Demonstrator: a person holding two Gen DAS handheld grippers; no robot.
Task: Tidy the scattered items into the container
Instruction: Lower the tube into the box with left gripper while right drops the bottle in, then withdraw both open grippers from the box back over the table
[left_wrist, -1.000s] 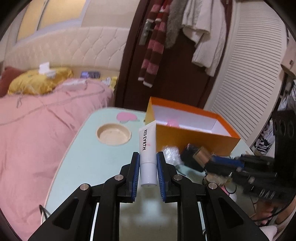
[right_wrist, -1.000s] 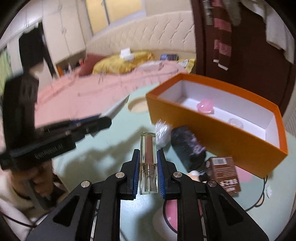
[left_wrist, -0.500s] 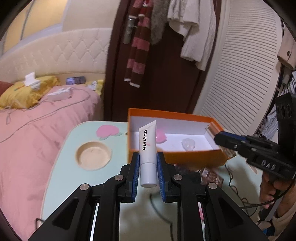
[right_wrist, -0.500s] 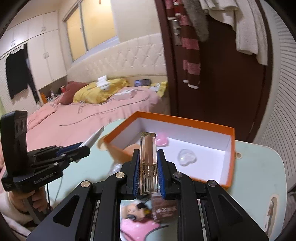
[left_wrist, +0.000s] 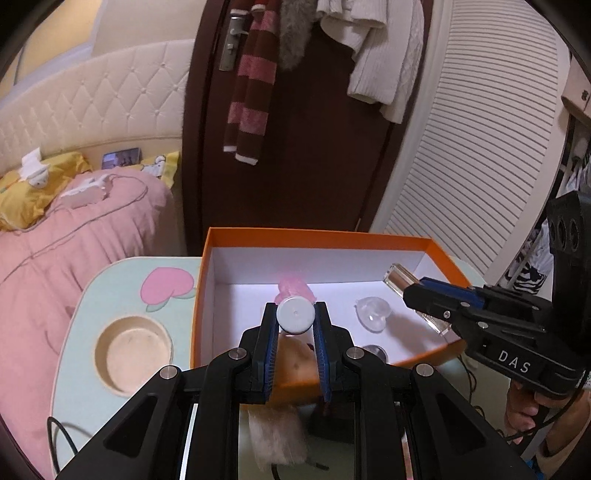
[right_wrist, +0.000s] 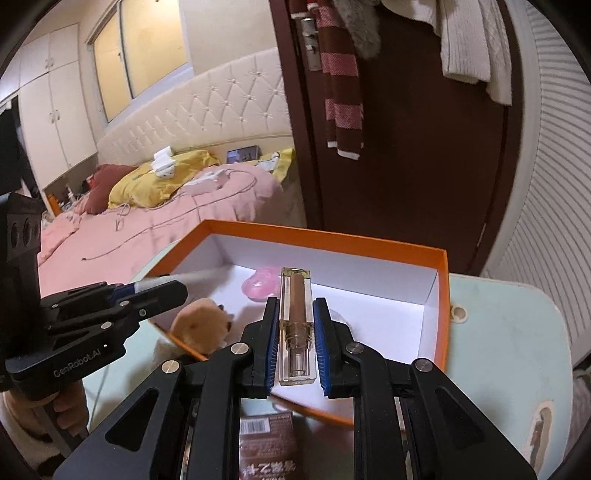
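An orange box (left_wrist: 317, 236) with a white inside stands on the pale green table (left_wrist: 85, 314); it also shows in the right wrist view (right_wrist: 441, 295). My left gripper (left_wrist: 295, 321) is shut on a white tube (left_wrist: 295, 315), cap end toward the camera, pointing into the box. My right gripper (right_wrist: 295, 332) is shut on a clear lip gloss tube (right_wrist: 295, 317) held over the box's near edge. It shows in the left wrist view (left_wrist: 421, 291) at the box's right side. A pink item (right_wrist: 260, 282) and a clear heart-shaped item (left_wrist: 373, 314) lie inside the box.
A fluffy tan toy (right_wrist: 201, 326) sits at the box's near left corner. A brown carton (right_wrist: 267, 448) lies on the table below my right gripper. A round cup recess (left_wrist: 131, 354) is in the table's left part. A pink bed (left_wrist: 55, 258) borders the table's left.
Both grippers have moved forward over the box. The white tube has tipped from upright to pointing into the box. The lip gloss has come closer to the box's inside.
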